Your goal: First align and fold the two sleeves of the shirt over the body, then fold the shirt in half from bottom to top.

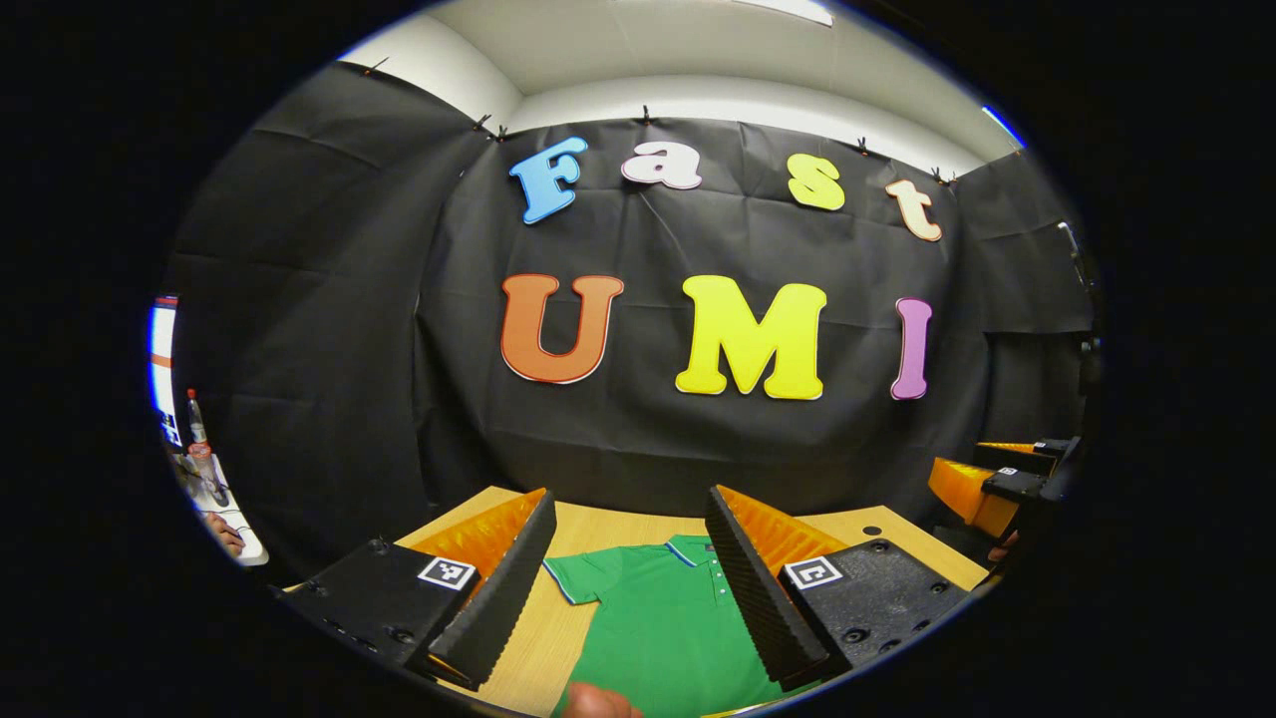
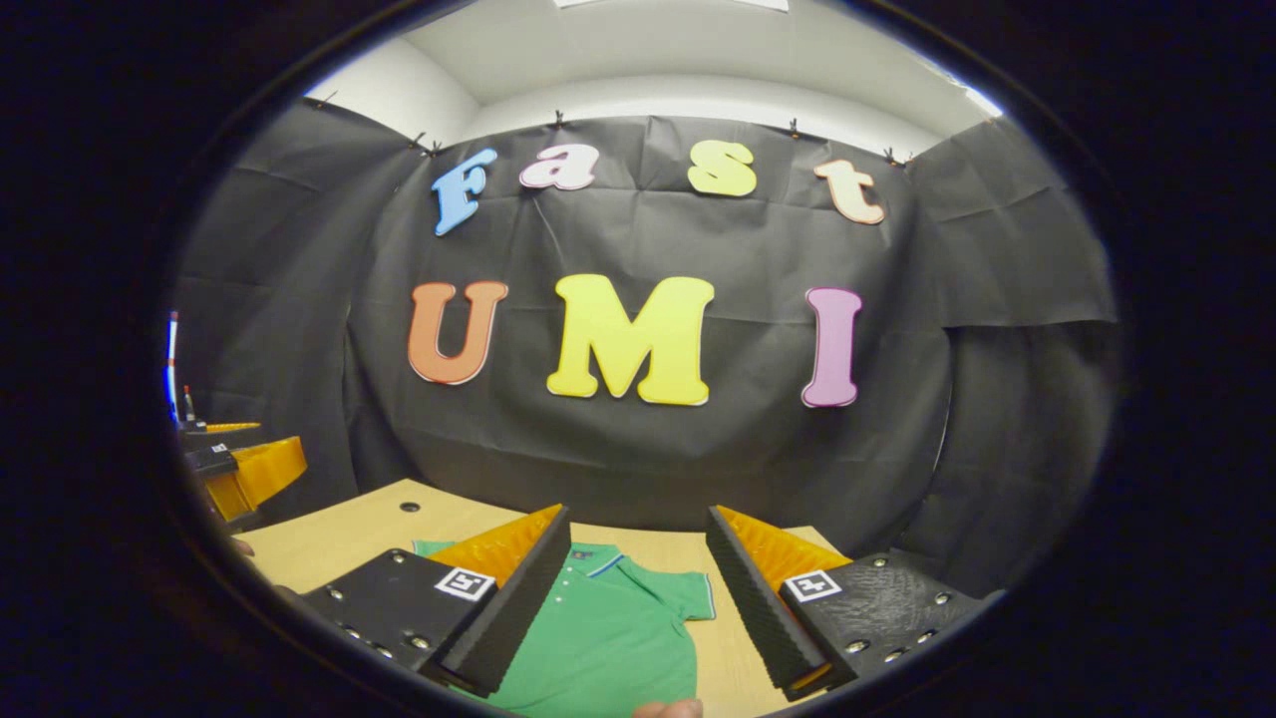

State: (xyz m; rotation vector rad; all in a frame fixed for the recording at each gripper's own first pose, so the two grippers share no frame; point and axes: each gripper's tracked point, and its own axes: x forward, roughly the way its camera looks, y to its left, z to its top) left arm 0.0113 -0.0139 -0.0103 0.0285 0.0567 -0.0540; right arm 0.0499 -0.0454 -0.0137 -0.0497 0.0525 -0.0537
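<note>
Shirt (image 1: 668, 623), one, lies flat on one table (image 1: 598, 524), collar toward the wall, length running away from both cameras. Two grippers, left (image 1: 633, 588) and right (image 2: 638, 598), hover spread wide, holding nothing.

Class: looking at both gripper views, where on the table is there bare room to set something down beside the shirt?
Bare table shows between the shirt collar and the cloth wall, and off each sleeve toward the side edges. The middle is crowded by the shirt itself.

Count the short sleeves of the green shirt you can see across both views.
2. One sleeve lies flat on the table between the open left tongs; the other sleeve lies flat between the open right tongs. Neither is folded yet.
</note>
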